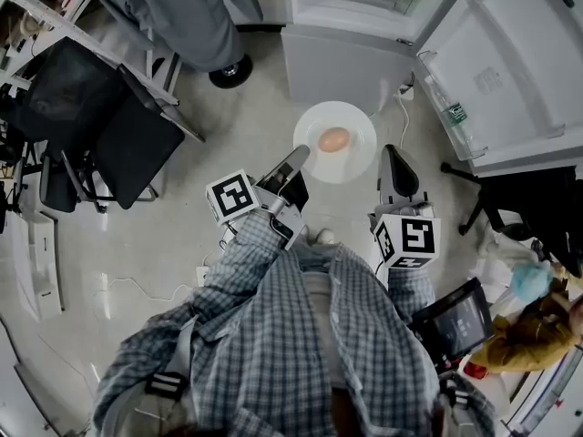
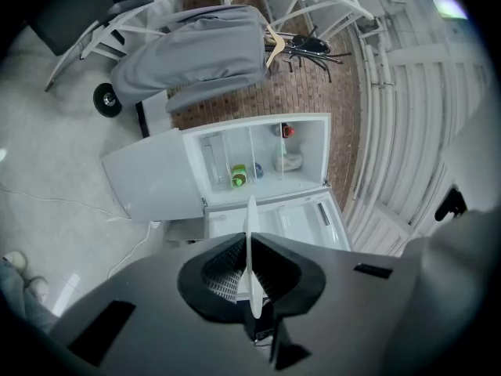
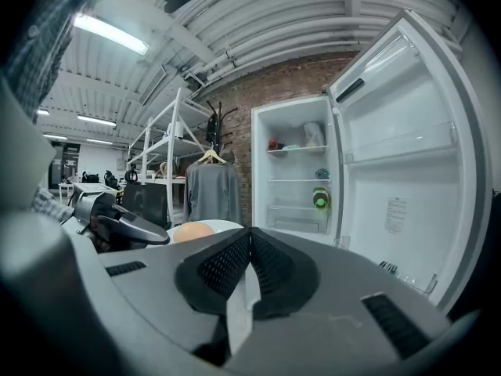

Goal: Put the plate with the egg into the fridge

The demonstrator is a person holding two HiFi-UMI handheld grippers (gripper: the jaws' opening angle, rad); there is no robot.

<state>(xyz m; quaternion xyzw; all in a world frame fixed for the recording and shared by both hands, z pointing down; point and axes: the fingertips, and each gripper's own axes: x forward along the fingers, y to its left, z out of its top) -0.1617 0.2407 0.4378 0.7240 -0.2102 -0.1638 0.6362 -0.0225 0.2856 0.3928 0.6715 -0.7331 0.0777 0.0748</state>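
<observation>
Head view: left gripper (image 1: 298, 157), right gripper (image 1: 389, 154) jaws tight on opposite plate (image 1: 357, 159) edges, open fridge (image 1: 342, 60) beyond

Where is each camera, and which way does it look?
Head view: on the person's head, looking down at the plate and egg by the open fridge; sleeves, left tool and right tool show.
Left gripper view: on the left tool, looking along jaws shut on the plate's rim into the fridge.
Right gripper view: on the right tool, jaws shut on the rim, facing the fridge; left tool shows.
Shared: all see plate and fridge.
</observation>
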